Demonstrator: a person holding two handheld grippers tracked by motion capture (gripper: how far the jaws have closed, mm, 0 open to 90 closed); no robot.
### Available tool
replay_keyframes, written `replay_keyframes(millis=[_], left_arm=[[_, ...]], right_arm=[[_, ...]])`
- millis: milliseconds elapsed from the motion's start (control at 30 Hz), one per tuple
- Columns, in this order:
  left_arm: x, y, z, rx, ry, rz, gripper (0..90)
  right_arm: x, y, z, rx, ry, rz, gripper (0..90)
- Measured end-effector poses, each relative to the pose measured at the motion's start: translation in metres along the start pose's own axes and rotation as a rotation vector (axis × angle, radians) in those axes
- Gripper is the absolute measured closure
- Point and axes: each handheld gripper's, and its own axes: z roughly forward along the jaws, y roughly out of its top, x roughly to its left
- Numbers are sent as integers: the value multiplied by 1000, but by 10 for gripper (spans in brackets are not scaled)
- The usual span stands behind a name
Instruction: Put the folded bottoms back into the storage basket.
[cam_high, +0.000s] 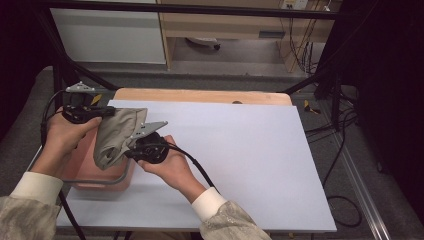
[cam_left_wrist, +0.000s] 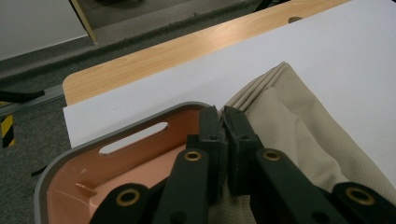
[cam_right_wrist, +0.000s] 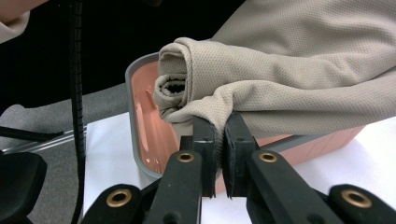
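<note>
Gripping beige cloth (cam_high: 117, 135), both tools, apparently lifted.

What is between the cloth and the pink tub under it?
Nothing visible. The beige cloth hangs pinched by the left gripper and right gripper right over the pink tub, whose visible inside looks bare.

The cloth (cam_right_wrist: 289, 88) is a beige knit with a fine mesh weave, matt and soft-looking. The bin (cam_left_wrist: 140, 163) looks like smooth plastic, salmon pink inside with a faint sheen (its rim is grey). A matt white sheet (cam_high: 250, 150) covers the bench (cam_high: 200, 95), whose bare edge shows light wood grain. The fingers (cam_right_wrist: 205, 140) are matt black.
</note>
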Motion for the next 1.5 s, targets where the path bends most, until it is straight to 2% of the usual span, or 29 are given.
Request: replay_keyframes(millis=[1100,1500], left_arm=[[14,-10,-3,21,15,-12,869],[17,-14,0,31,21,-21,869]], right_arm=[[7,3,24,10,15,-17,858],[7,2,30,12,23,-8,858]])
